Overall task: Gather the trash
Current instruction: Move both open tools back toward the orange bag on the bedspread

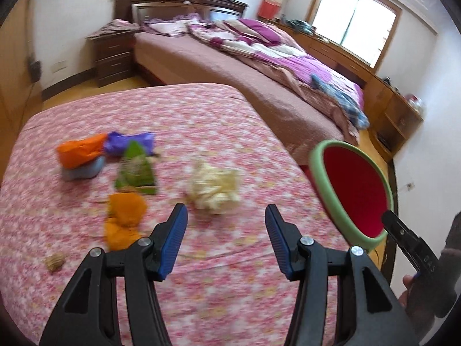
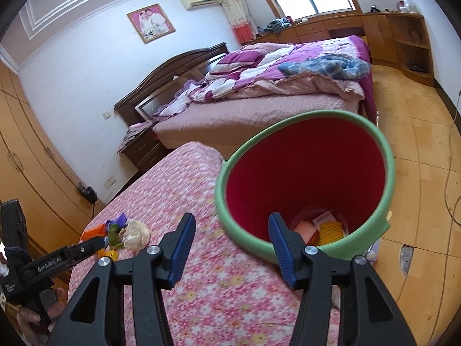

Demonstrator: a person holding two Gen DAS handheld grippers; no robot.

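The scraps (image 1: 126, 173) lie clustered on the surface (image 1: 201, 288) towards its left edge; the bin (image 2: 305, 190) stands off its right edge; the bed (image 1: 230, 66) lies behind.

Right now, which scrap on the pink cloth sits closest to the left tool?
The cream crumpled paper wad, just ahead of the left tool, between its open tips. The orange wrapper lies off to its left; the green, purple and blue scraps sit farther back.
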